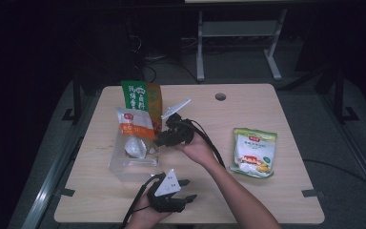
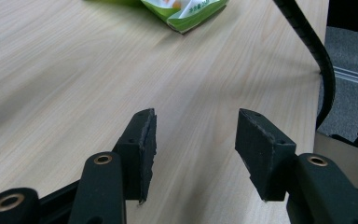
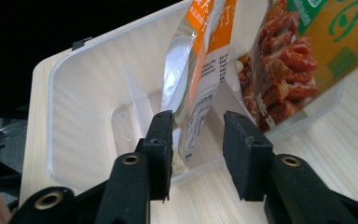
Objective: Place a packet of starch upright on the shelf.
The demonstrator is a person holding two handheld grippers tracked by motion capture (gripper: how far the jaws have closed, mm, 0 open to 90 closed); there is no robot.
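**Kid 1:** Nearest us is the left claw (image 1: 187, 190), at 6 o'clock on the desk (image 1: 290, 109). Its jaws are wide apart with nothing between them.

**Kid 2:** And the right claw (image 3: 196, 156)?

**Kid 1:** Its jaws stand apart around the orange and white packet (image 3: 205, 70), not squeezing it.

**Kid 2:** Where is that packet?

**Kid 1:** Standing in the one clear box (image 3: 74, 93), at 9 o'clock. One green and orange bag (image 1: 143, 95) leans behind it.

**Kid 2:** How many packs altogether?

**Kid 1:** Three. One green and white bag (image 1: 253, 151) lies flat at 3 o'clock.
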